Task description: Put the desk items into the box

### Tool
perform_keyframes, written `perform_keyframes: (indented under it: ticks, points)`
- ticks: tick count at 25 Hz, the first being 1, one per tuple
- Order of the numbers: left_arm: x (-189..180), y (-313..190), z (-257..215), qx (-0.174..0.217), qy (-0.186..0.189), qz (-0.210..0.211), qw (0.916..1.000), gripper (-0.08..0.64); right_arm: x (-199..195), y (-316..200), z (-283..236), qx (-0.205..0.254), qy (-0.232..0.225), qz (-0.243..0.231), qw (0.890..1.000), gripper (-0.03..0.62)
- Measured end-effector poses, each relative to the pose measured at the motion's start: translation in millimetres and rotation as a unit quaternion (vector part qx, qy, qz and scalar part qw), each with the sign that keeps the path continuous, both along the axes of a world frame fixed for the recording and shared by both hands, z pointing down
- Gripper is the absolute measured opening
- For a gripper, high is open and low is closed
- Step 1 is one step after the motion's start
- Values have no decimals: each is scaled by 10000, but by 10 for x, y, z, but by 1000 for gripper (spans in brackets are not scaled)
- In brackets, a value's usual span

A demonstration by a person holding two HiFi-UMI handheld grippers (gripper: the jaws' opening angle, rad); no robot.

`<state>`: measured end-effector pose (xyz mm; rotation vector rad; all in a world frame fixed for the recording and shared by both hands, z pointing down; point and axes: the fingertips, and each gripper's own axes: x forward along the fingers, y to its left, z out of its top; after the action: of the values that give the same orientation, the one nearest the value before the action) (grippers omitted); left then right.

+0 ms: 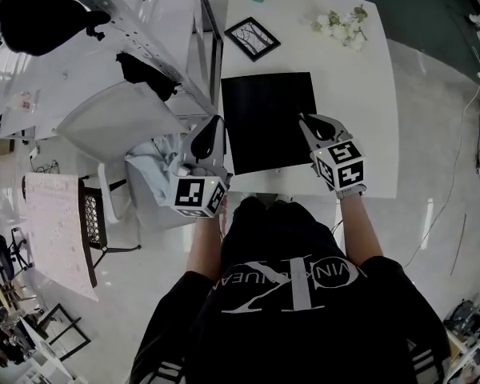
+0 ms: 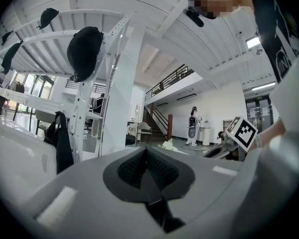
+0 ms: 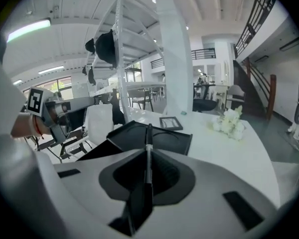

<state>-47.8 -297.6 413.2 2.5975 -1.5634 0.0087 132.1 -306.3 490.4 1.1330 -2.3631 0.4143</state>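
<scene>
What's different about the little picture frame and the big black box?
The picture frame is small and sits askew; the black box is much bigger and lies square to the white table. The frame holds a pale picture; the box is plain black. Both lie flat on it, with black rims.

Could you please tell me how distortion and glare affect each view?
Head view: fisheye bends the table edges, and the glossy floor shows glare streaks. Left gripper view: dark round vignette, and a ceiling lamp glares at the right. Right gripper view: the column bows, and the ceiling light is blown out.
</scene>
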Motion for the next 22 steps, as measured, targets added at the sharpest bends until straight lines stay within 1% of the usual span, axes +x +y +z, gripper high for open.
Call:
perform_keyframes:
  ticks: [3, 7, 13, 17, 22]
  points:
    - [-78, 40, -6, -5, -3, -87, 10000, -5, -162, 39, -16, 3, -45, -324, 9995, 52]
    - [-191, 97, 23, -40, 8, -226, 9997, -5, -386, 124, 14, -57, -28, -875, 9961, 51]
    - [-312, 196, 108, -150, 8, -361, 9992, -5, -641, 289, 127, -189, 262, -1541, 9875, 52]
    - [-399, 242, 165, -216, 25, -450, 9988, -5, -779, 418, 246, -341, 571, -2084, 9758, 52]
    - [-475, 295, 212, -256, 32, -560, 9981, -5, -879, 588, 472, -612, 1168, -2740, 9527, 52]
